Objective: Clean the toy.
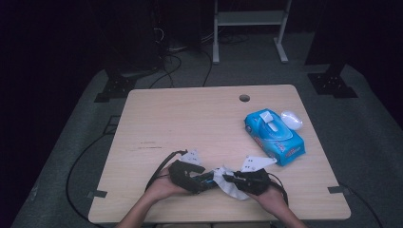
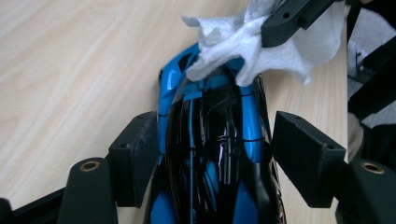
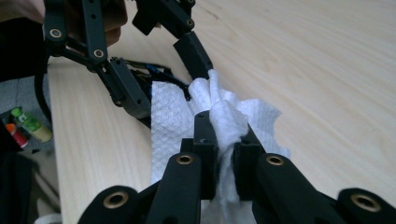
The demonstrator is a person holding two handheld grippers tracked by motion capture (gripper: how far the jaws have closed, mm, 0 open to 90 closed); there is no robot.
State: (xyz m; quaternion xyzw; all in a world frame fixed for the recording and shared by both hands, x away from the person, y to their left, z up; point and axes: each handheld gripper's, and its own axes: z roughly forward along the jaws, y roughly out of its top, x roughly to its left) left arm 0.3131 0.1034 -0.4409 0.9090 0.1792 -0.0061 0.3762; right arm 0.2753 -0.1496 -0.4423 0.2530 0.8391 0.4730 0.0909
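A blue and black toy car (image 2: 210, 154) lies on the wooden table (image 1: 190, 123) near its front edge, between the jaws of my left gripper (image 2: 215, 128). The left pad rests against the car's side and the right pad stands apart from it, so this gripper is open. My right gripper (image 3: 226, 135) is shut on a bunched white wipe (image 3: 173, 112). It presses the wipe (image 2: 280, 56) onto the car's far end. From above, the left gripper (image 1: 209, 179) and the right gripper (image 1: 227, 178) meet tip to tip over the car (image 1: 205, 177) and the wipe (image 1: 229, 188).
A blue pack of wipes (image 1: 274, 135) lies at the table's right, with a white oval lid (image 1: 291, 119) beside it. A cable hole (image 1: 244, 98) is near the far edge. Cables and a metal frame (image 1: 249, 19) stand on the floor beyond. Small bottles (image 3: 30, 123) sit below the table edge.
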